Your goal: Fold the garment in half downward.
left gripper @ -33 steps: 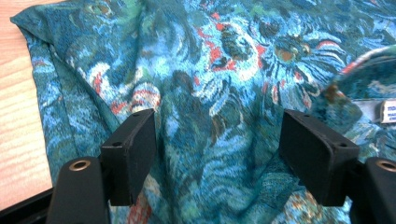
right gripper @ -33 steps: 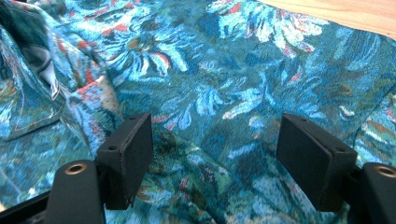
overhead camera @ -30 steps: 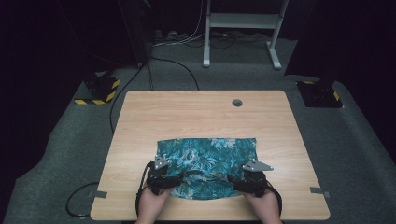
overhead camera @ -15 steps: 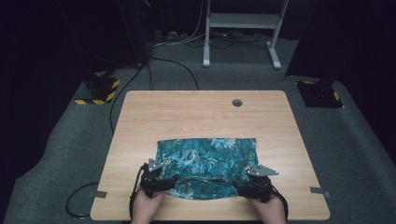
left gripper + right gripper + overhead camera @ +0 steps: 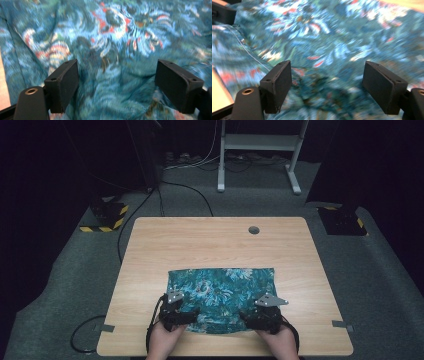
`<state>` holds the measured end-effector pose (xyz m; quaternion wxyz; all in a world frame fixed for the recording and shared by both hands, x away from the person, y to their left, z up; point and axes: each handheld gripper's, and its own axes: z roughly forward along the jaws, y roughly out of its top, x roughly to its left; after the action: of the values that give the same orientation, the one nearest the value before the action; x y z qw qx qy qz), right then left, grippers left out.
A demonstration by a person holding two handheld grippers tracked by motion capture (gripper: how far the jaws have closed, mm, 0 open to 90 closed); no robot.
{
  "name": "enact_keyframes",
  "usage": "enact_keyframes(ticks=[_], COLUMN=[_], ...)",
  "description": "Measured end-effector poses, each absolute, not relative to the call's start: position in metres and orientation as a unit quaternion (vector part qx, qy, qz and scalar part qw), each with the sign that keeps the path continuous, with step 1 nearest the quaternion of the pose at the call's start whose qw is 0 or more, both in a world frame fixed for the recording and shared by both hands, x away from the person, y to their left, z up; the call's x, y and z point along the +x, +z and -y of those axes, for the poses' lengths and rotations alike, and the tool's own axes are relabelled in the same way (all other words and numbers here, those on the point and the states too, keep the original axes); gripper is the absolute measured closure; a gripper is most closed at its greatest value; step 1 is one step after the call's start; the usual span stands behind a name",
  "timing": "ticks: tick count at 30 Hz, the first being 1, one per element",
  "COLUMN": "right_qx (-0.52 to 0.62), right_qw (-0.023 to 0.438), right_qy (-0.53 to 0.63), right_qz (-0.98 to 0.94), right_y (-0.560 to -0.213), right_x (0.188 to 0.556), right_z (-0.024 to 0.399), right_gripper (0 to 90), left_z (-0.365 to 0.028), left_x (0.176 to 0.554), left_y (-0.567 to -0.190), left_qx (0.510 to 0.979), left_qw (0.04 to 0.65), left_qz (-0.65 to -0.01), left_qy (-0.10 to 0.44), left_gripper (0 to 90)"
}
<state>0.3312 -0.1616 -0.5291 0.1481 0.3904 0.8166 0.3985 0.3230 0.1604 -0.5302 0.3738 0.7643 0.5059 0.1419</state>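
A teal cloth with a floral print (image 5: 222,290) lies folded flat on the wooden table (image 5: 210,240), nearer the front edge. My left gripper (image 5: 191,312) sits over the cloth's near left corner. Its jaws have just been opening and stand wide apart above the fabric (image 5: 112,45), with the pads clear of it. My right gripper (image 5: 248,318) sits over the near right corner, open too, with the cloth (image 5: 329,42) lying between and beneath its jaws. In the left gripper view my left gripper (image 5: 116,71) shows close over the print. In the right gripper view so does my right gripper (image 5: 327,73).
A round cable hole (image 5: 254,229) sits near the table's far edge. Tape strips (image 5: 106,328) mark the front corners. On the floor behind are a white stand frame (image 5: 260,142), cables and two bases with yellow-black stripes (image 5: 107,215).
Both grippers stay at the cloth's near edge, and the hands have shifted only slightly. The cloth lies as before.
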Motion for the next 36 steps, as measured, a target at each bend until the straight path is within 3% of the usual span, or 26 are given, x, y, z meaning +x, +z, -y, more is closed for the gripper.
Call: enact_keyframes(ticks=[11,18,25,36], right_qx=[0.393,0.401,0.381,0.391], right_qw=[0.146,0.162,0.166,0.176], right_qy=[0.396,0.411,0.358,0.376], right_qz=[-0.817,-0.802,-0.836,-0.821], right_y=[-0.535,-0.518,-0.536,-0.528], right_x=[0.323,0.358,0.378,0.379], right_z=[0.170,0.192,0.193,0.222], right_gripper=[23.3,28.9,30.0,34.1], left_z=[-0.167,-0.164,-0.163,-0.209], left_x=[0.319,0.356,0.371,0.376], left_y=[-0.526,-0.513,-0.534,-0.520], left_qx=[0.764,0.769,0.777,0.757], left_qw=[0.369,0.378,0.365,0.367], left_qz=[-0.504,-0.494,-0.497,-0.515], left_qy=[0.162,0.147,0.129,0.165], left_gripper=[19.5,18.6,20.3,22.7])
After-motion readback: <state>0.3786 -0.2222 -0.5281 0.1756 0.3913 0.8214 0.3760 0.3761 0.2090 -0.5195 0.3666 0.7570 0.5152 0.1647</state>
